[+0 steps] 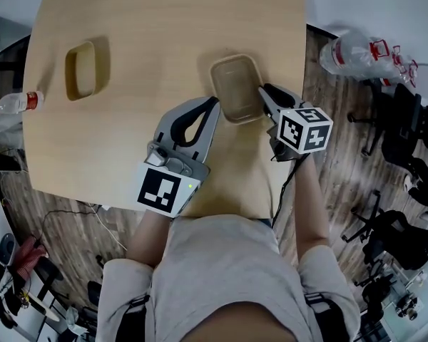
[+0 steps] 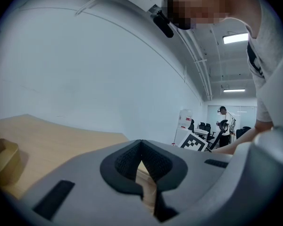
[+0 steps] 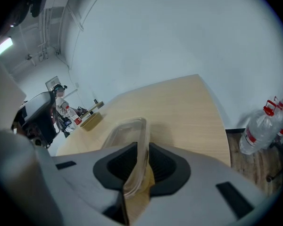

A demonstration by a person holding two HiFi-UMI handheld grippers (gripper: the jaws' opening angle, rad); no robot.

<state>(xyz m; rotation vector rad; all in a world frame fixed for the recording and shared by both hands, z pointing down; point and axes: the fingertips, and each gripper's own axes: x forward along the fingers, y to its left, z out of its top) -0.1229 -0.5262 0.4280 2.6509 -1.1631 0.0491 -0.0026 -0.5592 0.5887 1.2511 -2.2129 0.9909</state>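
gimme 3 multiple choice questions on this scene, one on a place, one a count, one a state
1. Where is the rectangular container no gripper touches? A table's left part B floor C chair
2. How many rectangular containers lie on the table? A one B two C four
3. The right gripper is: A wide open B shut on the near container's rim C shut on a bottle
A: head view shows it there. B: two show. B: the clear rim sits between its jaws.

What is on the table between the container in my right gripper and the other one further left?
Nothing: the head view shows only bare tabletop between the held container and the left container.
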